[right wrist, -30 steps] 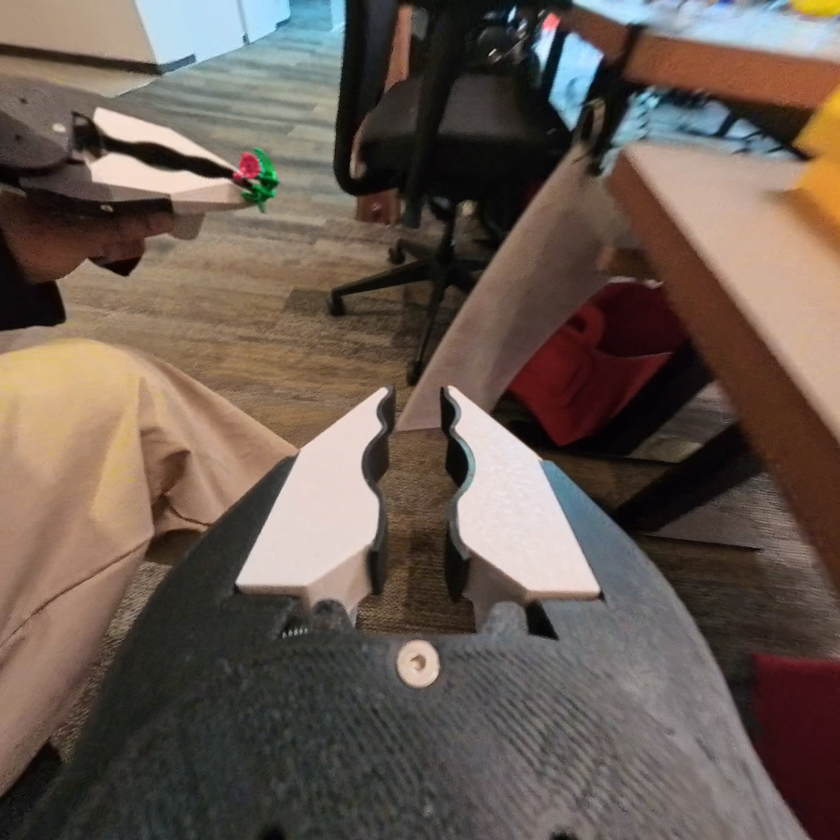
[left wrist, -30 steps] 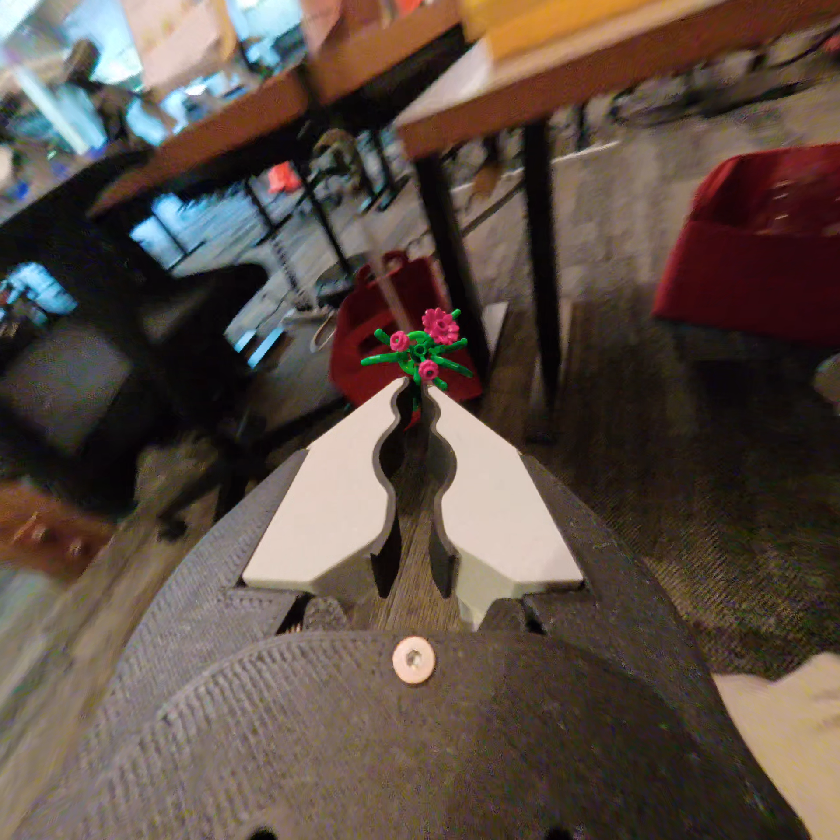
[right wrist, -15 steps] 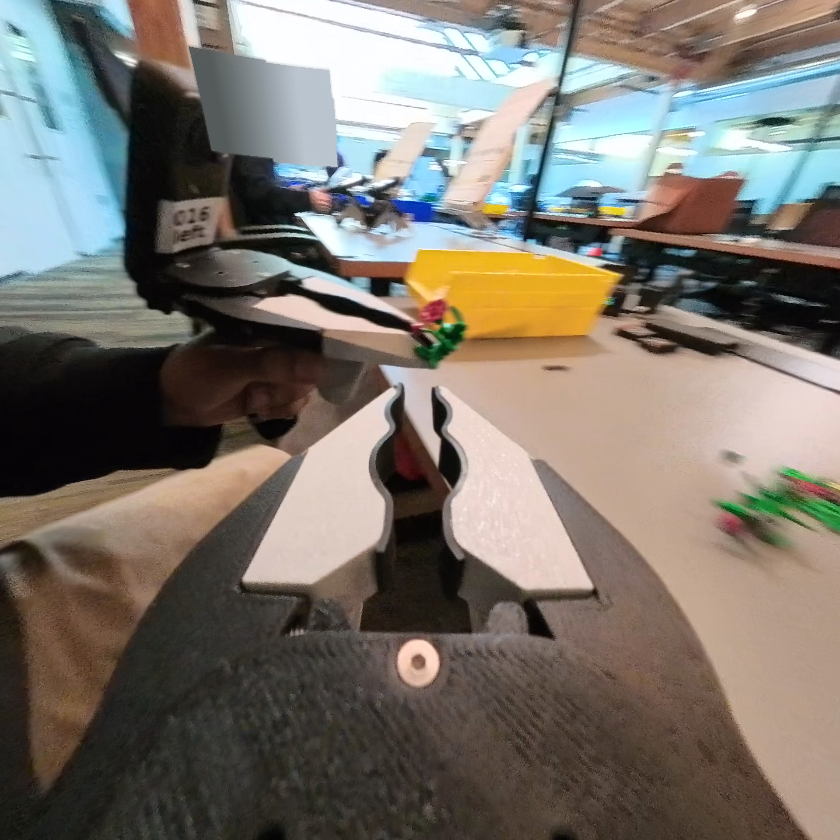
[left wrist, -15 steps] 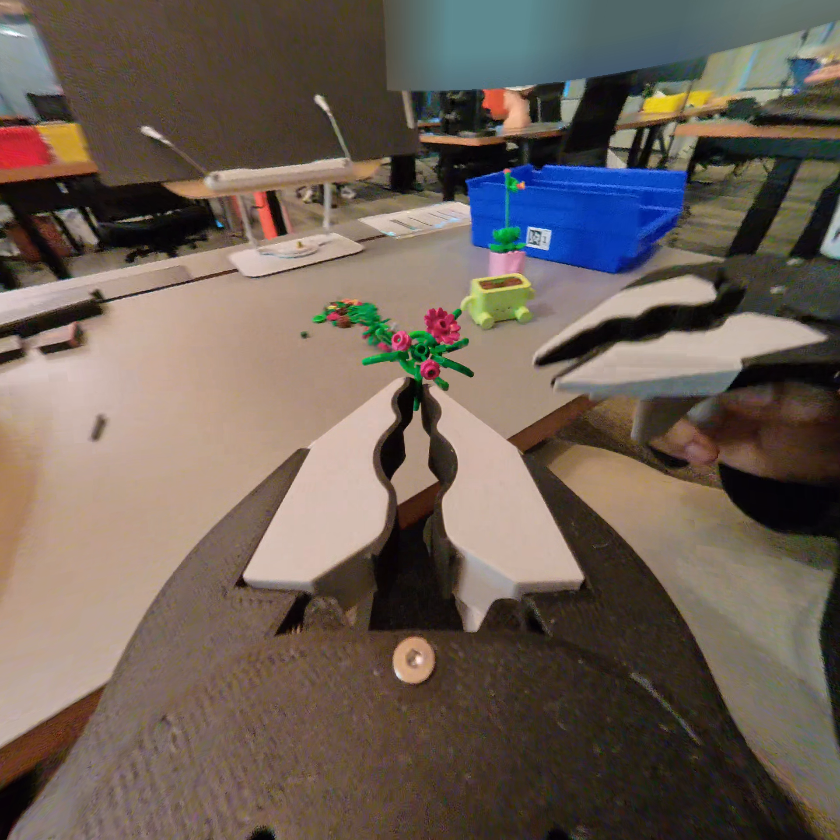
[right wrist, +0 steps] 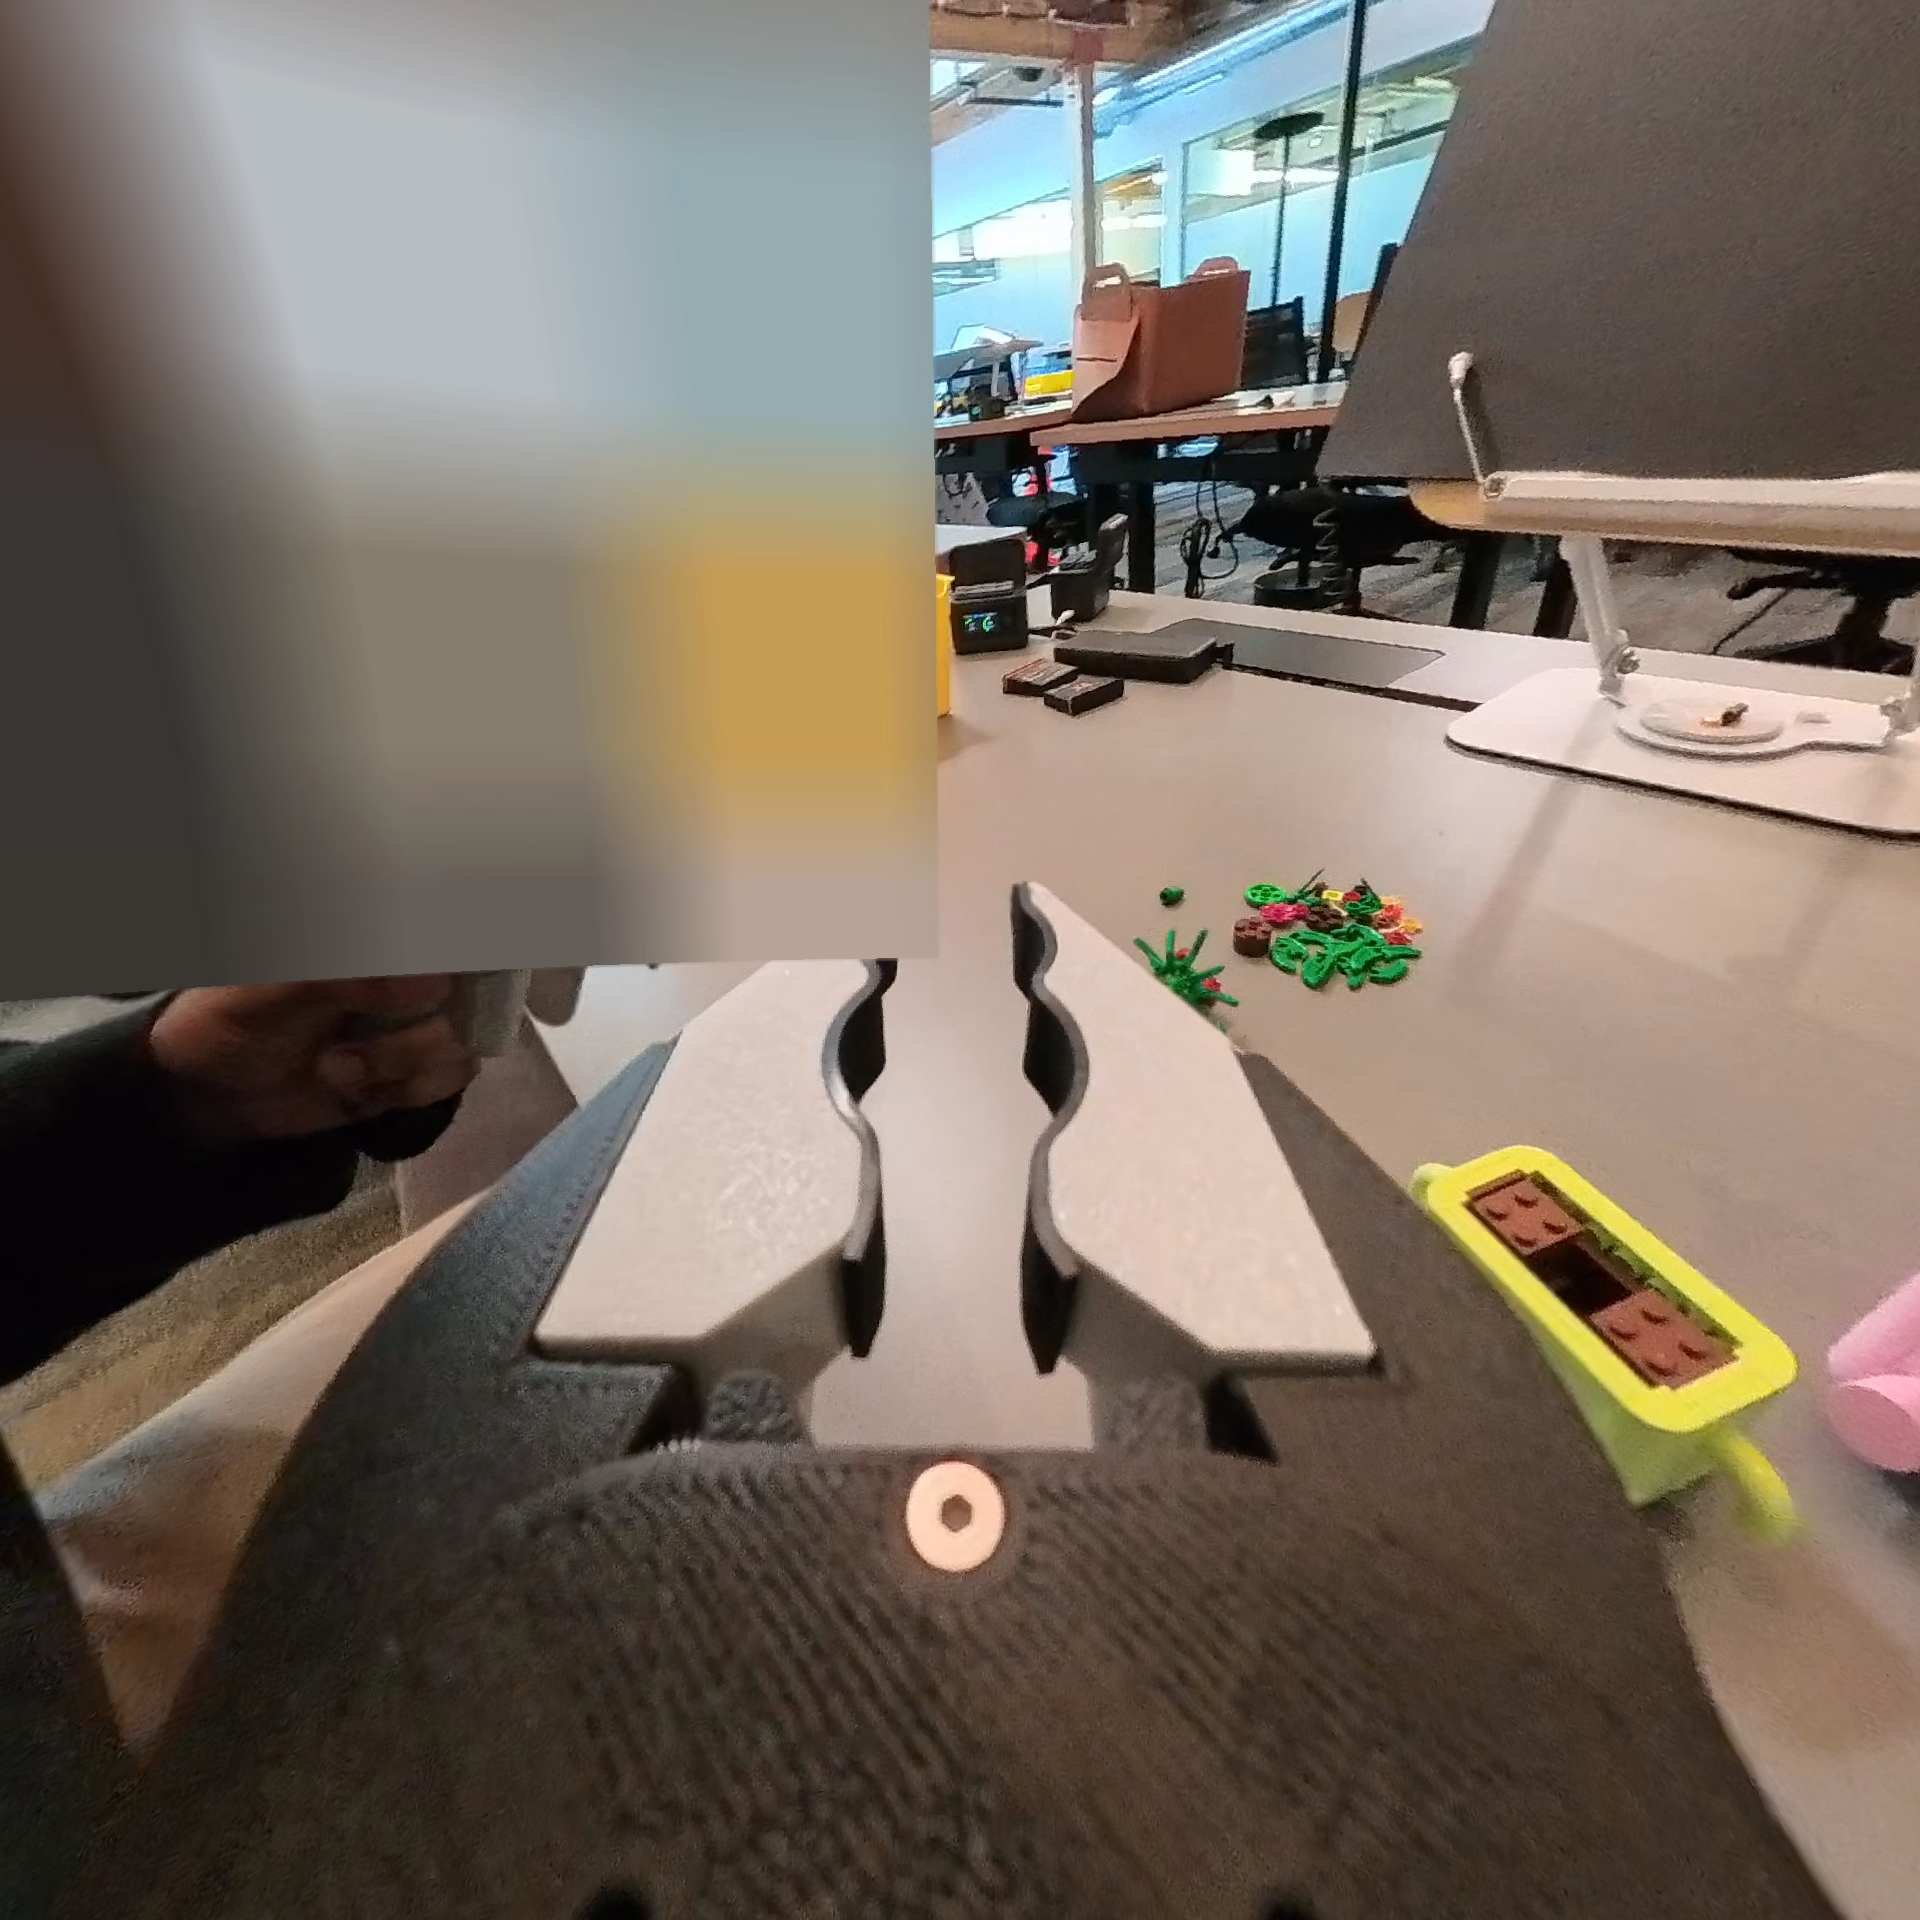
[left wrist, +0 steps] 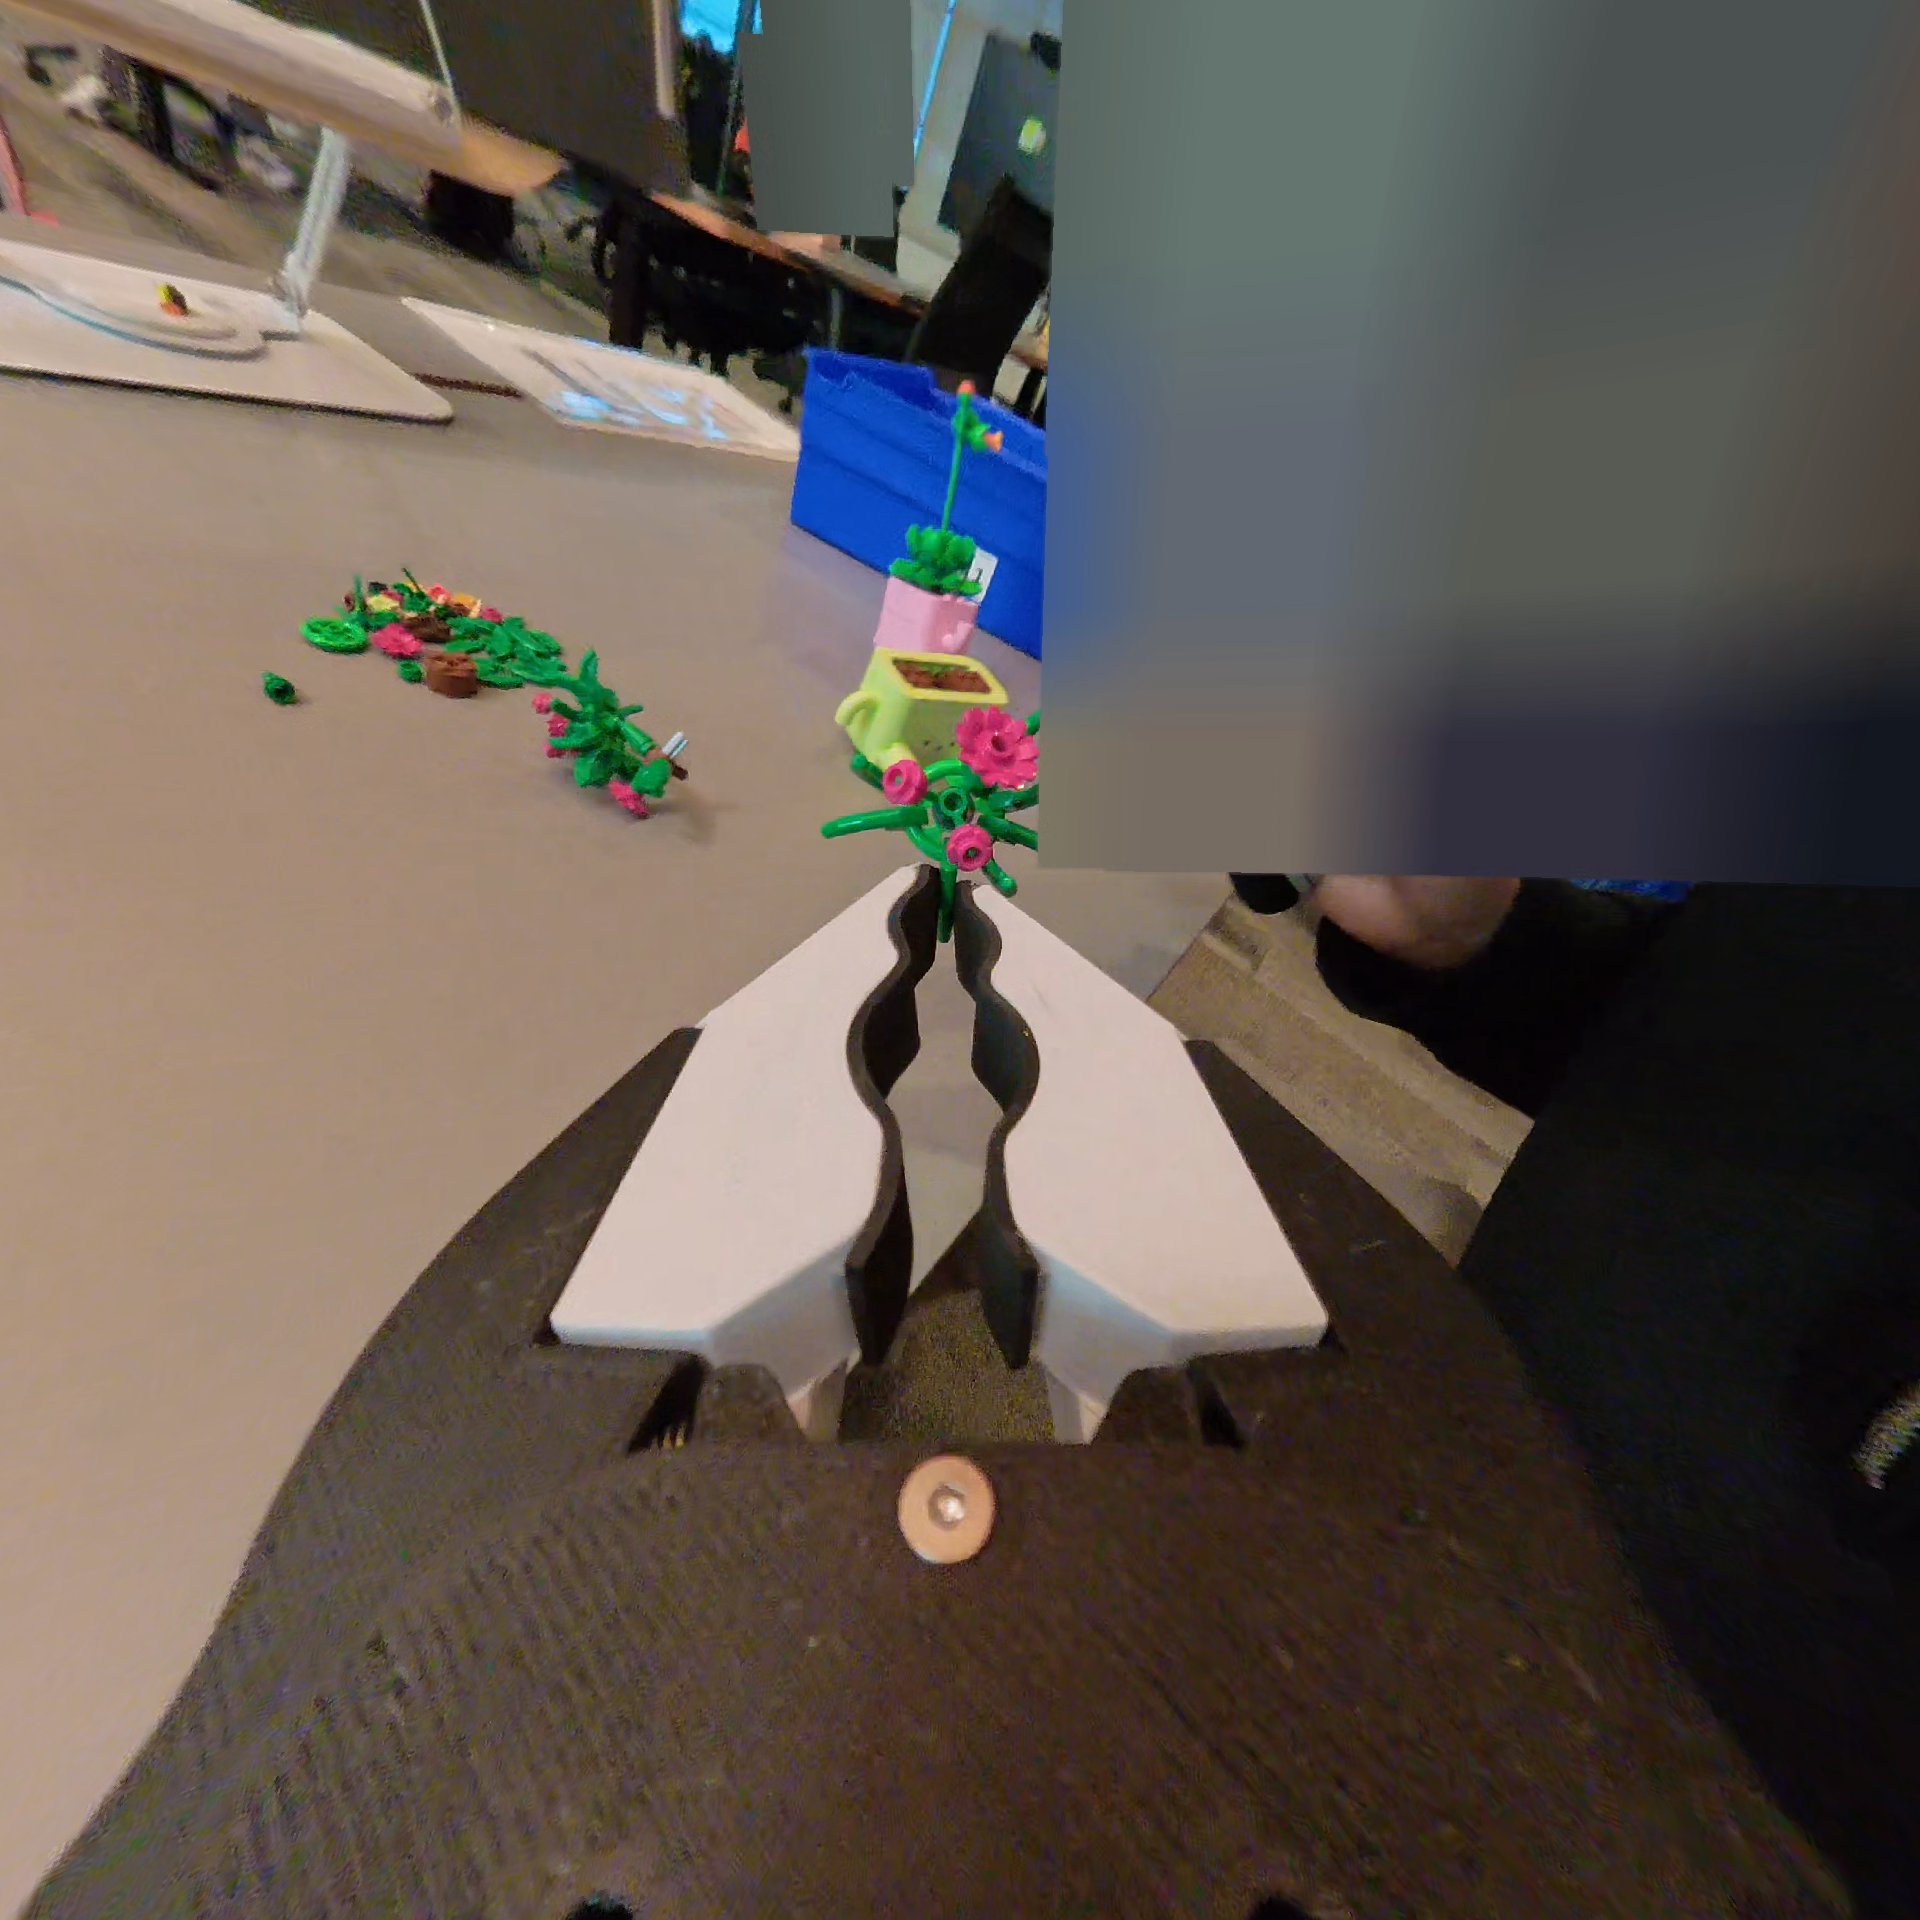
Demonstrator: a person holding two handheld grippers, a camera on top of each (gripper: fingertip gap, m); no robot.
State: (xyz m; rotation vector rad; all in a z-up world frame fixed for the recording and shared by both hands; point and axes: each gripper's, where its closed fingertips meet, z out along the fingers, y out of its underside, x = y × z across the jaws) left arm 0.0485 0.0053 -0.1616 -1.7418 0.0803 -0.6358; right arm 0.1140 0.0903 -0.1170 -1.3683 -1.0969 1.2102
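Observation:
My left gripper is shut on the stem of a toy flower sprig with green leaves and pink blossoms, held above the near table edge. Just beyond it stand a lime green toy pot with brown studs on top and a pink pot with a tall green stem. My right gripper is open and empty, over the table, with the lime green pot close at its right and the pink pot at the frame edge. A pile of loose toy plant pieces lies on the table; it also shows in the right wrist view.
The grey table carries a blue bin, a white lamp base and papers. In the right wrist view, small black devices lie farther back. A person's hand and dark sleeve are at the left. The grippers' ends are close to 12 cm from one another. My right gripper is the nearer one to the lime green pot: about 15 cm, against 25 cm.
Both grippers have swung up from floor level to over the table. The left still holds the sprig and is now nearer the pots. The right gripper's jaws have opened a little wider.

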